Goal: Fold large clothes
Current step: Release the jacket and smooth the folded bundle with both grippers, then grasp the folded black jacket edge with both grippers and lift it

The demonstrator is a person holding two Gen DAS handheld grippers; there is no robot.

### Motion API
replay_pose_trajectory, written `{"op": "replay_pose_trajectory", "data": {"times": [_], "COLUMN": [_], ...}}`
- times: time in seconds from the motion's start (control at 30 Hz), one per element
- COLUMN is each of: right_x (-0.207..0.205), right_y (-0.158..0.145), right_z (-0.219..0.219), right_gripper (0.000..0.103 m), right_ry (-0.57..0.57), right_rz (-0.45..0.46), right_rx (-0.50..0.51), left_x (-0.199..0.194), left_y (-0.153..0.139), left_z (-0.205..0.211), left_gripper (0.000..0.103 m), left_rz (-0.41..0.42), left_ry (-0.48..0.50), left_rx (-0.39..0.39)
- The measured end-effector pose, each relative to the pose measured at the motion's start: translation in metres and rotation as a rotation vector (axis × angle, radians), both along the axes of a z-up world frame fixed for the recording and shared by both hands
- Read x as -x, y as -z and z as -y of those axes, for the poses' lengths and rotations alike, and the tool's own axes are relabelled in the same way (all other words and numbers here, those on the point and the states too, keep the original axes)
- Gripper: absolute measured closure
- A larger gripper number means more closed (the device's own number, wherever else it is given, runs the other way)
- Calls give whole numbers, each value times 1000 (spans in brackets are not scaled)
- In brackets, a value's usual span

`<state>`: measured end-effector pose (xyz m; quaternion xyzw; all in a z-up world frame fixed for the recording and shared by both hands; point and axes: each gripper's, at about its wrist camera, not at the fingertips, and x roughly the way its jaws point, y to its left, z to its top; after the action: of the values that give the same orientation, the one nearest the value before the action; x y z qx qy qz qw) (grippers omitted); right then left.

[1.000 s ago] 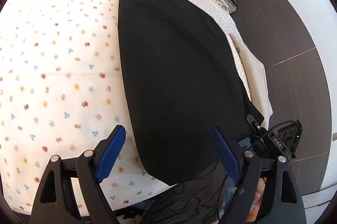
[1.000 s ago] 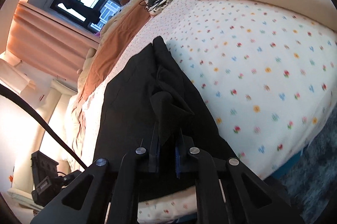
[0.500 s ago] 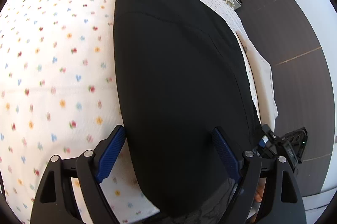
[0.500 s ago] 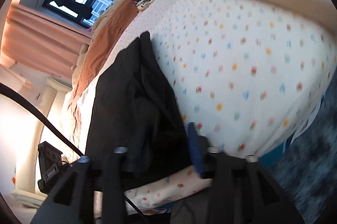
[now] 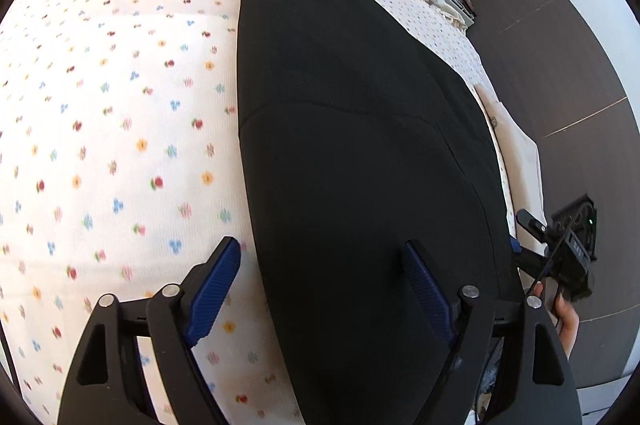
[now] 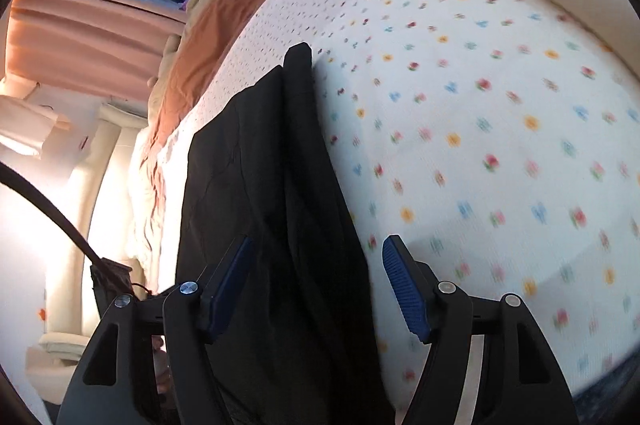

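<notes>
In the left wrist view, a black garment [image 5: 360, 153] is seen spread flat along the flower-print bed [image 5: 120, 105], laid long and narrow, probably so that a further fold can be made across it. The left claw [image 5: 324, 285] is held over the garment's near edge with its blue pads well apart and closing slightly; nothing is pressed between them. One pad hangs above the sheet, the other above the cloth, so the cloth's left edge lies between them. The other gripper's body and a person's hand [image 5: 566, 321] are seen at the right edge.

In the right wrist view, the same garment [image 6: 276, 185] is seen with a doubled ridge along its right edge. The right claw [image 6: 316, 285] is opening above that ridge, nothing gripped; the fold appears just laid down.
</notes>
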<state>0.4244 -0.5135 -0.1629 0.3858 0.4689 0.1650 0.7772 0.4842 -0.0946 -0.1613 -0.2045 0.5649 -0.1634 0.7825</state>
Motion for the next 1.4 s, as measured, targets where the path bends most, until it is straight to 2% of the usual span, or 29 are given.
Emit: {"op": "replay_pose_trajectory", "data": {"times": [0.1, 0.27, 0.6, 0.7, 0.77, 0.87, 0.97, 1.13, 1.27, 1.4], "right_x": [-23, -71, -145, -151, -151, -148, -137, -118, -96, -63], "right_y": [11, 34, 39, 45, 48, 49, 28, -11, -46, -74], "right_z": [-1, -5, -43, -51, -54, -56, -64, -82, -98, -98], "right_gripper": [37, 37, 37, 37, 53, 72, 82, 86, 86, 87], "right_ry": [-23, -87, -213, -214, -207, -200, -199, -215, -219, -214], "right_rz": [-20, -80, -93, -77, -91, -88, -17, 65, 130, 197], "right_rx": [-44, -202, -146, -205, -202, -158, -98, -8, 59, 74], "left_x": [-7, -24, -67, -88, -97, -99, -91, -80, -66, -40], "left_y": [1, 2, 8, 17, 19, 14, 4, -22, -45, -71], "left_z": [-2, -3, -5, -9, -13, -8, -6, -6, -8, -15], "left_gripper": [27, 32, 34, 36, 40, 49, 62, 77, 80, 82], "left_rz": [0, 7, 4, -7, -25, -18, 18, 71, 129, 189], "left_ry": [-2, -17, -56, -65, -89, -96, -92, -94, -101, -112], "left_rx": [8, -5, -9, 9, 27, -4, -37, -42, -44, -16]}}
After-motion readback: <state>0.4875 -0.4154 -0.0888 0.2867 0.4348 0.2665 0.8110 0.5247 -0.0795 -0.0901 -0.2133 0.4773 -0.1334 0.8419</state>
